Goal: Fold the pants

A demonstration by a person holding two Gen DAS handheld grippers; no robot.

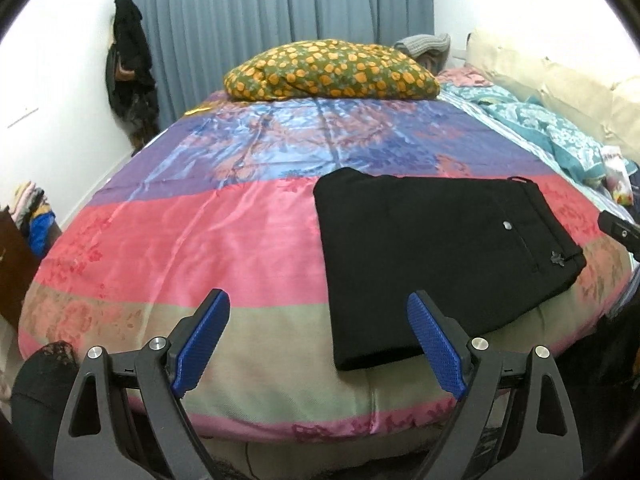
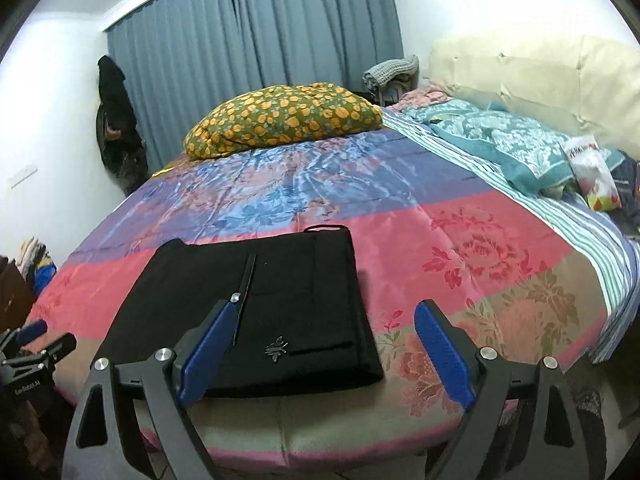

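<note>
Black pants (image 1: 436, 256) lie folded into a flat rectangle on the bed's colourful satin cover (image 1: 200, 240), near its front edge. They also show in the right wrist view (image 2: 280, 304), waistband and a small metal emblem facing me. My left gripper (image 1: 320, 320) is open and empty, held above the bed's front edge just left of the pants. My right gripper (image 2: 324, 328) is open and empty, above the pants' right front corner. The right gripper's tip (image 1: 620, 232) shows at the right edge of the left wrist view; the left gripper (image 2: 36, 340) shows at the left of the right wrist view.
A floral yellow pillow (image 1: 332, 72) lies at the far side of the bed. A teal pillow (image 2: 520, 152) and a cream headboard (image 2: 540, 72) are on the right. Grey curtains (image 1: 280, 20) hang behind. Dark clothes (image 1: 128, 64) hang on the left wall.
</note>
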